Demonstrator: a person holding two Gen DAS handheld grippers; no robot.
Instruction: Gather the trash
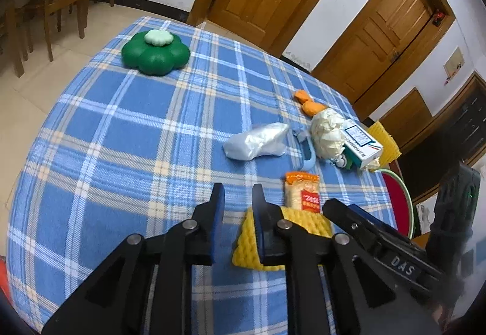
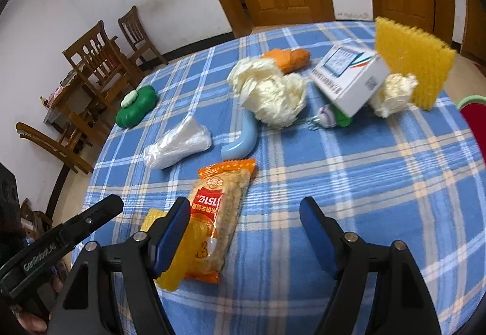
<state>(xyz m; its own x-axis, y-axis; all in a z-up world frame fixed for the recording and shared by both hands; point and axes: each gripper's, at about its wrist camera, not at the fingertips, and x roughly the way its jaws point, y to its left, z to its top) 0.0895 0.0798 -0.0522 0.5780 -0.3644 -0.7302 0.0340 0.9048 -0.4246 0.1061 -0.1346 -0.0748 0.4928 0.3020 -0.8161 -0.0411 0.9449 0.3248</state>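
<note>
Two tools (image 2: 243, 213), two yellow foam pieces (image 2: 413, 61)

Readable markings:

1. Right claw (image 1: 334, 207), seen from the left wrist view: raised letters "DAS" on its black arm.
2. Left claw (image 2: 114, 202), seen from the right wrist view: white lettering on a dark strip along its arm, beginning "Gen"; the remainder is too blurred to read with certainty.
3. Orange snack packet (image 2: 214, 222): large white digits on a red panel, reading upside down in the right wrist view; individual digits are uncertain. Adjacent characters are illegible.
4. White carton (image 2: 349, 81): printed text lines and a square code mark; too blurred to read.
</note>
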